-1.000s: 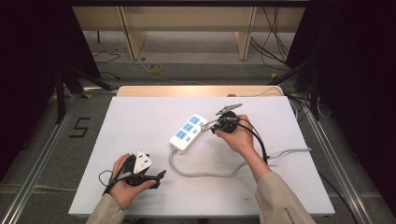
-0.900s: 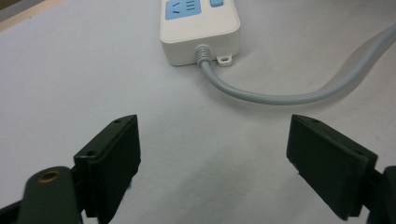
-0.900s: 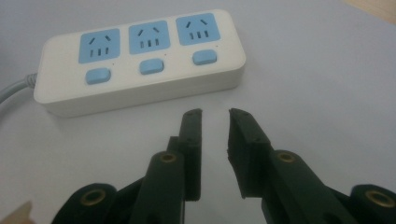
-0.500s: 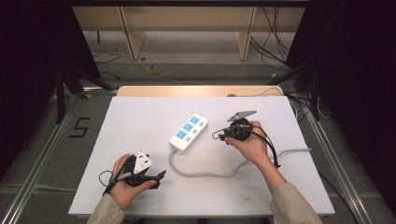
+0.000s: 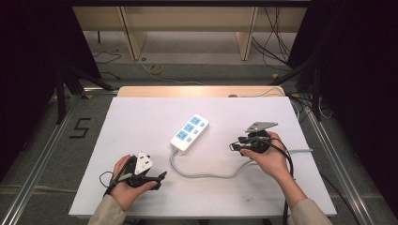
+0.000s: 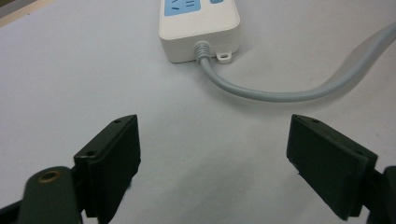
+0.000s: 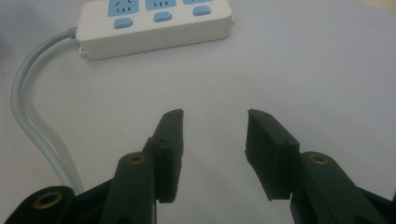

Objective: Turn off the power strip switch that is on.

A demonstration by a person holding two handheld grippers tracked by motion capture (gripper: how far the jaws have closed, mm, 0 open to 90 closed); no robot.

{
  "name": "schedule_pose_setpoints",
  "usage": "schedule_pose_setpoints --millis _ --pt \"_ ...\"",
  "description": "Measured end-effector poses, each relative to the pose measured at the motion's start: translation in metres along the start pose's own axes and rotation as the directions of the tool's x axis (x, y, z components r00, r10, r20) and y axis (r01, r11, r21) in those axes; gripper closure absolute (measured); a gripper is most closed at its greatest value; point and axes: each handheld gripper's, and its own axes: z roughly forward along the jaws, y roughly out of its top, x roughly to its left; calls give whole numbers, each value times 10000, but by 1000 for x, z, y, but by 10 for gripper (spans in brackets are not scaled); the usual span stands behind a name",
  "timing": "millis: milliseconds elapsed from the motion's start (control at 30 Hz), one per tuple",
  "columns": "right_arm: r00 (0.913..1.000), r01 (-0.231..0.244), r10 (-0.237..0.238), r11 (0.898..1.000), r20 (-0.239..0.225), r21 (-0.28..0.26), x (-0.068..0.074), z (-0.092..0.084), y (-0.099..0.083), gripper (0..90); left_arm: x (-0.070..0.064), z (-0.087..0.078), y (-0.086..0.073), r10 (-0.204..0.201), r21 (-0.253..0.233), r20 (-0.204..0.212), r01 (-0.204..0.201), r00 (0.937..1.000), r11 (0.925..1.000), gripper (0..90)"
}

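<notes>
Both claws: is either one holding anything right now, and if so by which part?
Nothing is held. The left claw and right claw are open with bare table between the jaws; the power strip lies untouched.

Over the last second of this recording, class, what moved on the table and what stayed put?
The right hand-held gripper drew back from the power strip, moving right and toward the person; its jaws are open and empty. The left hand-held gripper, also open, stayed near the table's front-left. The power strip and its grey cable did not shift.
</notes>
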Motion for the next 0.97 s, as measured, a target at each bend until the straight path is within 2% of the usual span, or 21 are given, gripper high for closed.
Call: schedule_pose_setpoints --millis 167,367,567,767,967 --pt "10000 63 -63 10000 -37 -66 1 -10 -13 548 -1 0 0 -31 -21 5 31 10000 10000 174" --pt "9999 61 -67 9984 -106 -568 3 -26 -31 542 0 0 0 -28 4 5 28 10000 10000 174" --pt "9999 107 -116 9965 -106 -823 8 -36 -50 538 0 0 0 -9 5 -17 9 10000 10000 174" --pt "9998 -191 184 9939 -83 -1083 10 -47 -65 535 0 -1 0 30 64 -11 -30 10000 10000 173" --pt "9992 -402 393 9907 -88 -1302 10 -49 -73 496 0 1 -1 -73 53 -40 73 10000 10000 171"
